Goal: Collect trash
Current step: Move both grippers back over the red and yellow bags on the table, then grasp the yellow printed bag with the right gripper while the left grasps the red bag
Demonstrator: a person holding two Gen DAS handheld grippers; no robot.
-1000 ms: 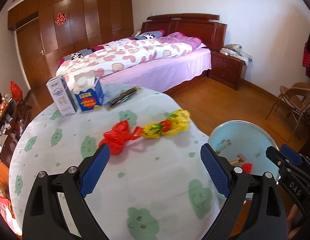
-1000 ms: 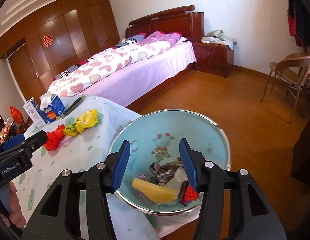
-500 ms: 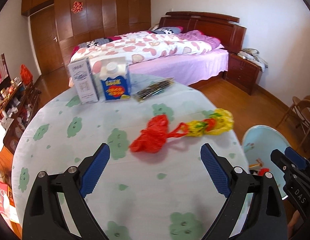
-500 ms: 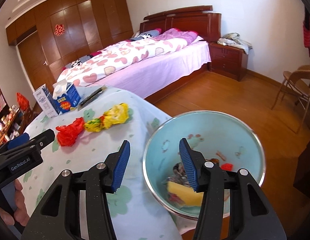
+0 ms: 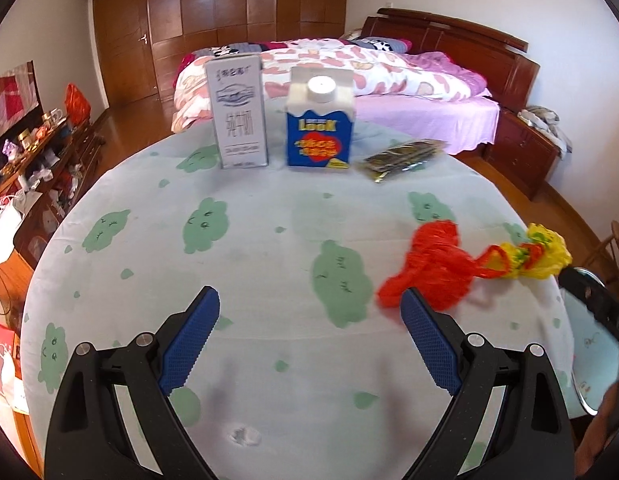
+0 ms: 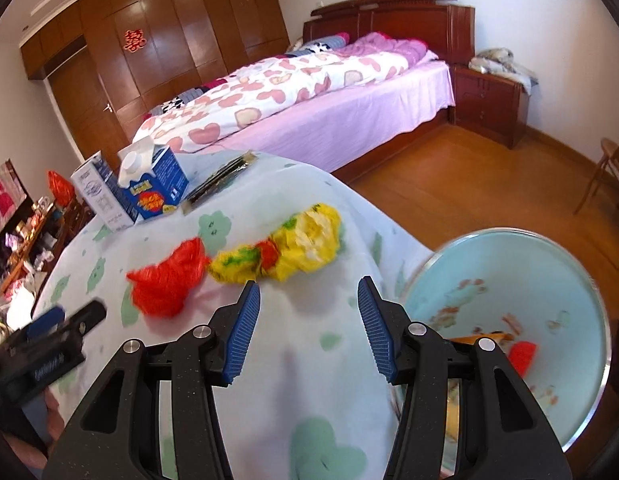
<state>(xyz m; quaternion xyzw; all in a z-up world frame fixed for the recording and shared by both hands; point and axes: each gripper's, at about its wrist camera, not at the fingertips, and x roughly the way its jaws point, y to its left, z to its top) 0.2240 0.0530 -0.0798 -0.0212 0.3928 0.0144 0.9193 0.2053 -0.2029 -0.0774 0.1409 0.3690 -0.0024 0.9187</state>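
A crumpled red plastic bag (image 5: 431, 268) (image 6: 167, 276) and a yellow plastic bag (image 5: 543, 254) (image 6: 297, 246) lie joined on the round table (image 5: 249, 240). A white milk carton (image 5: 239, 110), a blue carton (image 5: 320, 120) and a dark foil packet (image 5: 403, 156) stand at the far side. My left gripper (image 5: 309, 336) is open and empty over the table, left of the red bag. My right gripper (image 6: 307, 332) is open and empty, just short of the yellow bag. A light-blue bin (image 6: 549, 320) with trash inside sits beside the table at right.
A bed (image 6: 309, 92) with a heart-print quilt stands beyond the table, with a nightstand (image 6: 489, 100) to its right. A cluttered low cabinet (image 5: 33, 168) runs along the left wall. A chair (image 6: 609, 172) stands at the far right on the wood floor.
Both grippers swung left, away from the bin and over the table. The cartons came to the centre of the left wrist view; the bags now sit right in front of my right gripper.
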